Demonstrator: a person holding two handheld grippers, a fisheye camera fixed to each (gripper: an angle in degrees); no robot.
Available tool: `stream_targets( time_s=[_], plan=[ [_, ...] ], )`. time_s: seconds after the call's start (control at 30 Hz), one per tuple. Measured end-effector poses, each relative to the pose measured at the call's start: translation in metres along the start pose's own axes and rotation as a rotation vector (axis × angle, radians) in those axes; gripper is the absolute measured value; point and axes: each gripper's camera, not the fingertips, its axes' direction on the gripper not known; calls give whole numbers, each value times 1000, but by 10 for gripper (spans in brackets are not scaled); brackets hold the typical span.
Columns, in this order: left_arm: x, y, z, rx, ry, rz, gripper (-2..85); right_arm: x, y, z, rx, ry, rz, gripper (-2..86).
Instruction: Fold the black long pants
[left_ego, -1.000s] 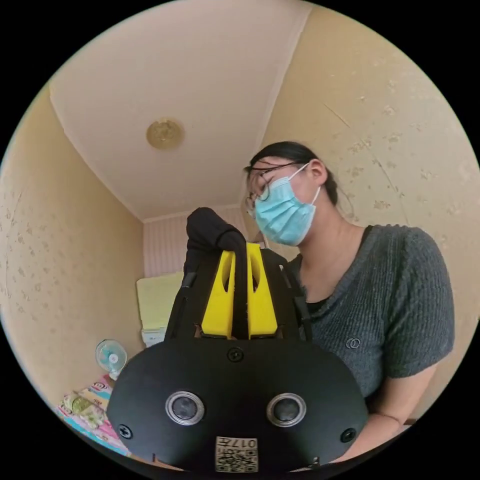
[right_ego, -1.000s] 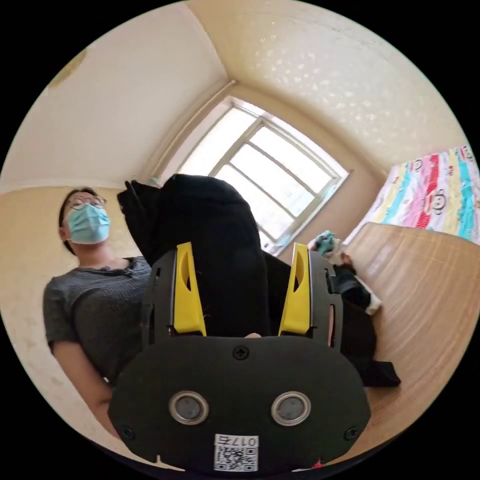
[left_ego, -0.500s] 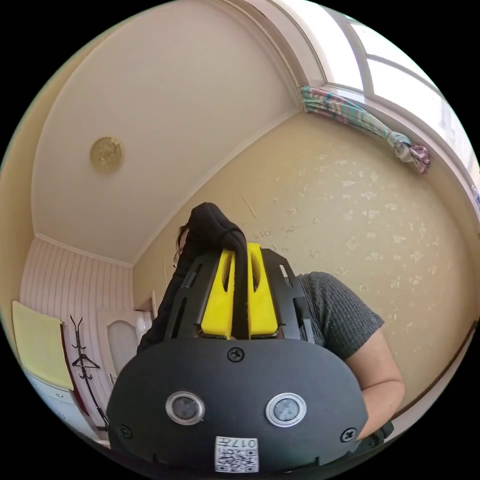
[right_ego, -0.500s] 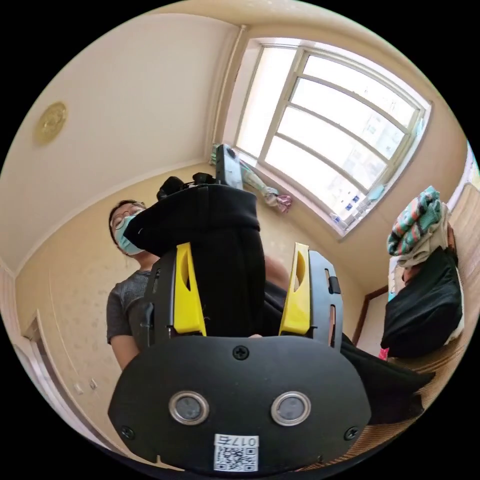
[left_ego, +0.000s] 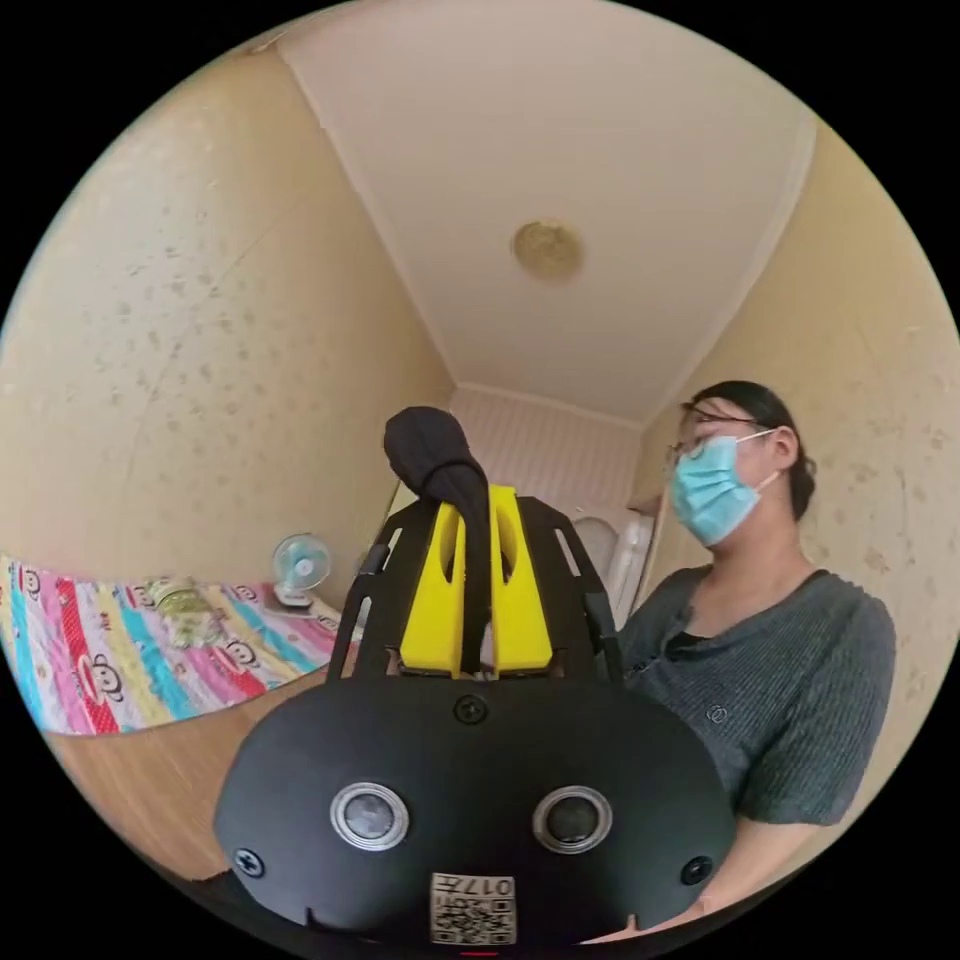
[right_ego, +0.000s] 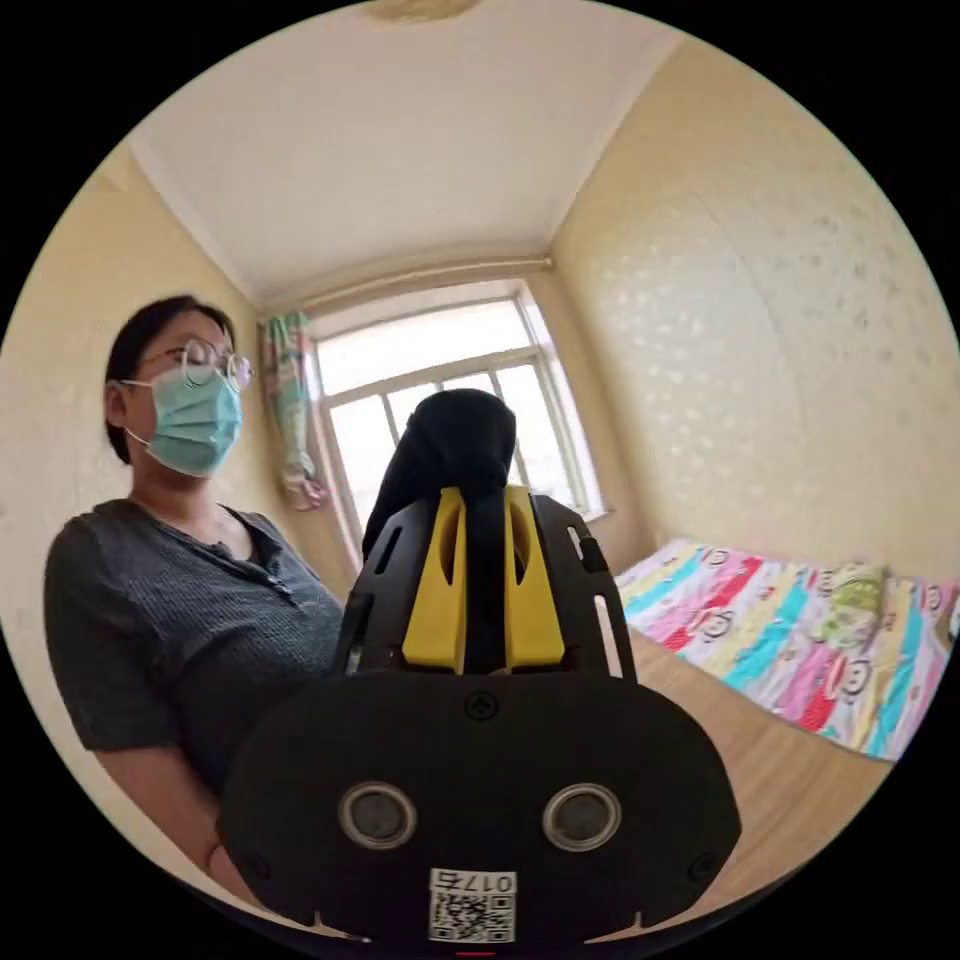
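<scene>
Item: black long pants (left_ego: 440, 470), raised off the bed (right_ego: 800, 790), a bunch of cloth poking past each gripper.
Left gripper (left_ego: 476, 500): jaws pressed together on a fold of cloth.
Right gripper (right_ego: 485, 500): likewise clamped on cloth.
Handling note: hold both pinches level, draw the cloth taut, then lower flat onto the bed.

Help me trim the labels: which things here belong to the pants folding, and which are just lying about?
Job: black pants, pinched in the left gripper and the right gripper.
Lying about: colourful blanket, small fan, window curtain.
</scene>
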Motion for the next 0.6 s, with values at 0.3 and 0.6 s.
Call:
stream_targets(
  time_s=[0.3, 0.6],
  plan=[
    [86, -119, 36, 145, -36, 354, 33, -171, -133, -28, 84, 405, -139, 62],
    [126, -139, 36, 308, -81, 455, 36, -296, -161, -64, 195, 590, -307, 75]
  ],
)
